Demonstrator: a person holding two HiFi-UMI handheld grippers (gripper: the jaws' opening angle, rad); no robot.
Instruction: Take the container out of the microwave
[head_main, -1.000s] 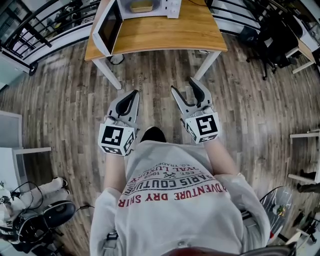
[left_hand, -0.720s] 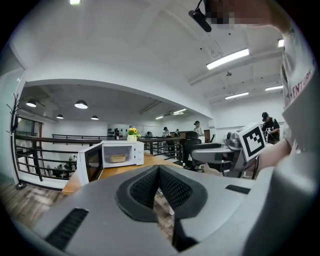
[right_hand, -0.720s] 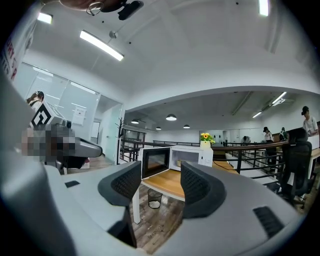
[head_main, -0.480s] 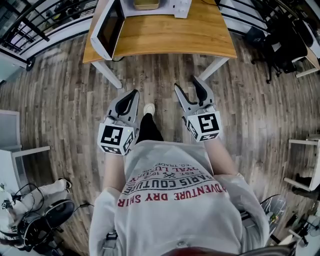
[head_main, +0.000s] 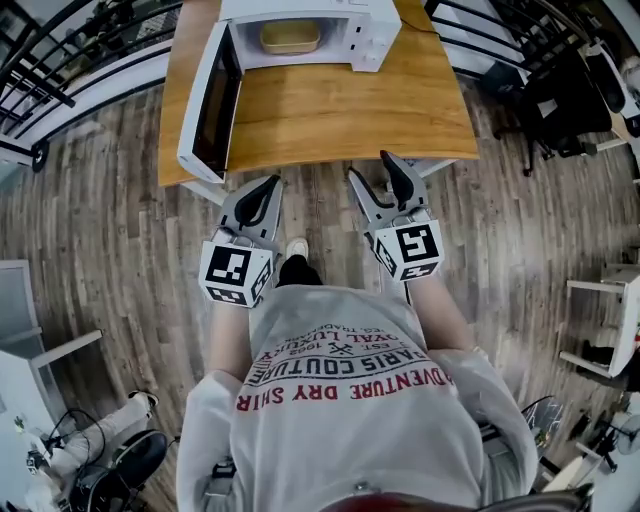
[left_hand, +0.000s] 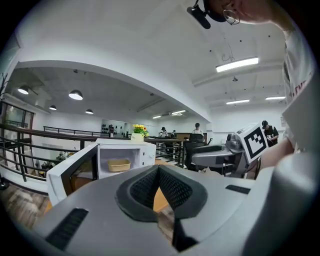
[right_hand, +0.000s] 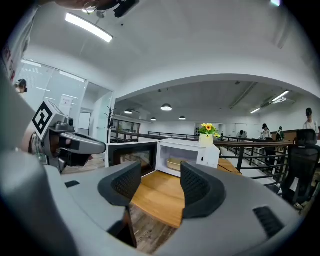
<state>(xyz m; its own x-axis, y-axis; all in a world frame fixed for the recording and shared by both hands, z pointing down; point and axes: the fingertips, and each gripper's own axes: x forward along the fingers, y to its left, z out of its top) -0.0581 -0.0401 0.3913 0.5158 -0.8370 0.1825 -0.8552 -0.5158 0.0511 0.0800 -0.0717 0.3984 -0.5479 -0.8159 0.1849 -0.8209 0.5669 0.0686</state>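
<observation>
A white microwave (head_main: 300, 12) stands at the far side of a wooden table (head_main: 330, 100), its door (head_main: 208, 105) swung open to the left. Inside lies a shallow tan container (head_main: 290, 37), also seen as the container (left_hand: 119, 165) and the container (right_hand: 176, 163) in the gripper views. My left gripper (head_main: 258, 192) hangs over the floor just short of the table's near edge, jaws shut with nothing between them. My right gripper (head_main: 380, 175) is level with it on the right, open and empty. Both are well short of the microwave.
A small white vase of yellow flowers (right_hand: 207, 134) sits on the microwave's top. Black railings (head_main: 70, 60) run behind the table at left. An office chair (head_main: 565, 100) stands to the right, white furniture (head_main: 610, 310) farther right. Wood floor surrounds the table.
The person has walked forward: table and microwave have come nearer and lower in the head view, and both grippers now reach the table's near edge. Jaw states are unchanged.
</observation>
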